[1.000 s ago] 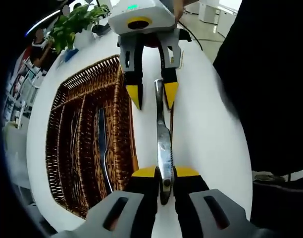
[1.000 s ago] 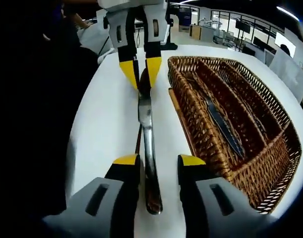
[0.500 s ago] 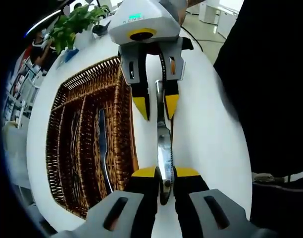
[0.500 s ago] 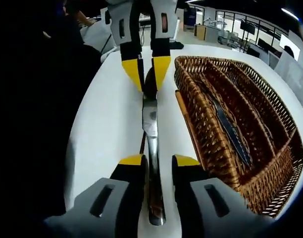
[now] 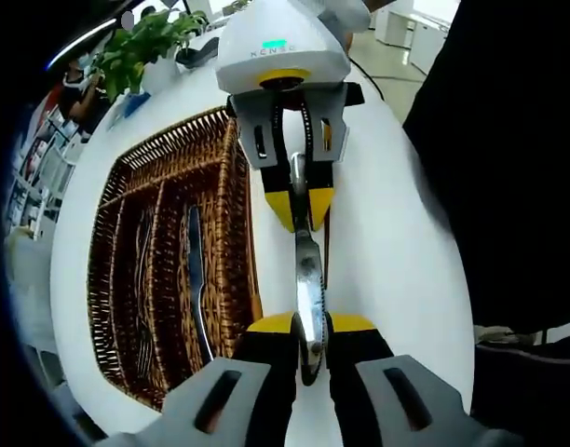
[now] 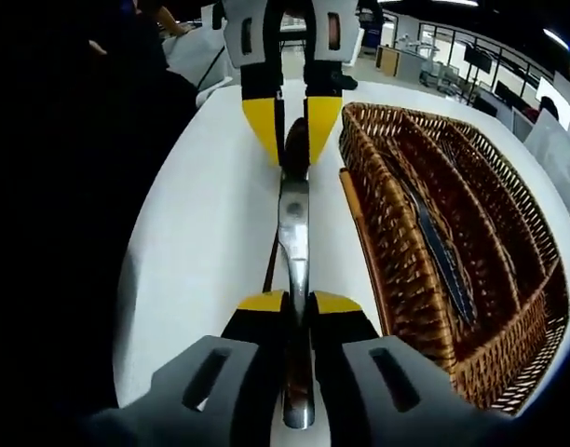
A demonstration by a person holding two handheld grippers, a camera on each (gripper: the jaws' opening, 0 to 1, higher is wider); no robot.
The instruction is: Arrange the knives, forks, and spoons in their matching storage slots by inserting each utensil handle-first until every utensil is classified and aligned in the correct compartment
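A single metal utensil (image 5: 308,279) is held between the two claws above the white desk (image 5: 387,233), just beside the wicker tray (image 5: 164,279). What has changed over the last second is the grip at one end: the right claw (image 6: 299,300), which a second ago stood spread on either side of the utensil, is now pressed in on it, so that its yellow tips pinch the shaft in the right gripper view. The left claw (image 5: 310,323) is pinched on the other end as it was before. The two claws have also been brought closer together along the utensil, the right claw (image 5: 299,207) standing larger and nearer in the left gripper view. The utensil is thus gripped at both ends, which is judged to be a hand-over or a re-grip so that the handle can be turned toward a slot. Whether it is a spoon or a knife cannot be told for certain, as the end at the left claw (image 6: 292,144) is half hidden; the dark rounded shape there suggests a spoon bowl. In the tray, a knife (image 5: 197,279) is already laid in one long compartment, and something like forks (image 5: 141,289) in the next. The held utensil is not yet sorted.
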